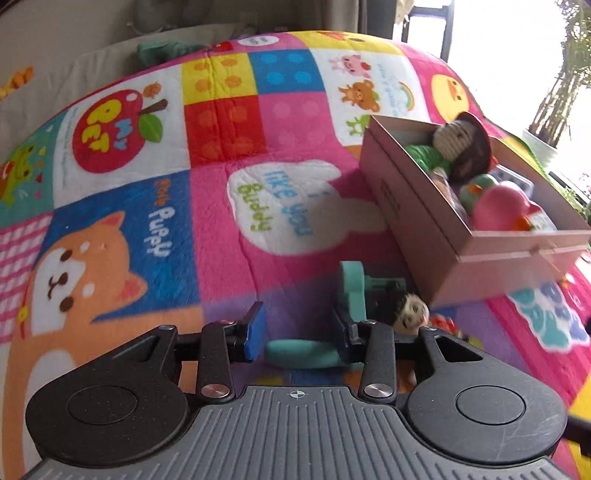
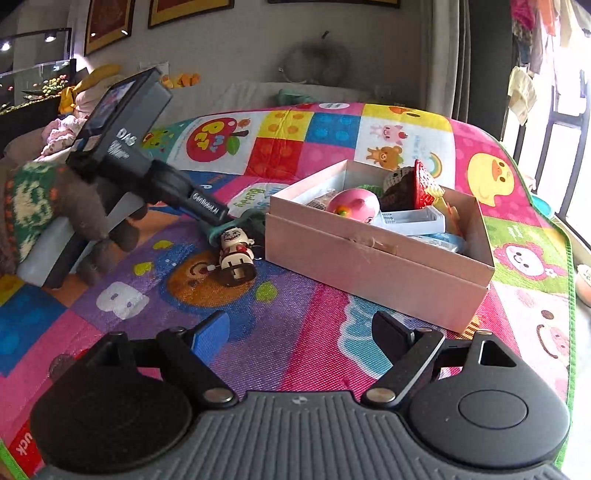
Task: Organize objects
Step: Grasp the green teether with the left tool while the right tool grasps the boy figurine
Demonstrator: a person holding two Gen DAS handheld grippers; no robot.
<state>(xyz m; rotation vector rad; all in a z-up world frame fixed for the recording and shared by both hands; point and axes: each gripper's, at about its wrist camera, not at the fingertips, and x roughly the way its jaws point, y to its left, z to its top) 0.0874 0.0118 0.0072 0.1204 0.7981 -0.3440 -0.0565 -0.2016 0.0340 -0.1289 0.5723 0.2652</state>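
Observation:
A pink cardboard box (image 1: 413,206) (image 2: 369,266) sits on a colourful play mat and holds several toys: a rope doll (image 1: 461,144), a pink duck (image 1: 498,206) (image 2: 354,203) and others. My left gripper (image 1: 299,325) is open, its fingers on either side of a teal plastic toy (image 1: 351,291) lying on the mat. A small grinning figure toy (image 1: 410,314) (image 2: 236,254) lies just right of it, close to the box. In the right wrist view the left gripper (image 2: 218,221) reaches down to the teal toy (image 2: 240,219). My right gripper (image 2: 299,332) is open and empty above the mat, short of the box.
The play mat (image 1: 221,206) (image 2: 295,332) covers the floor. A window and a potted plant (image 1: 546,125) are at the right. A wall with framed pictures (image 2: 110,22) is behind. A beige cushion edge (image 1: 110,55) lies beyond the mat.

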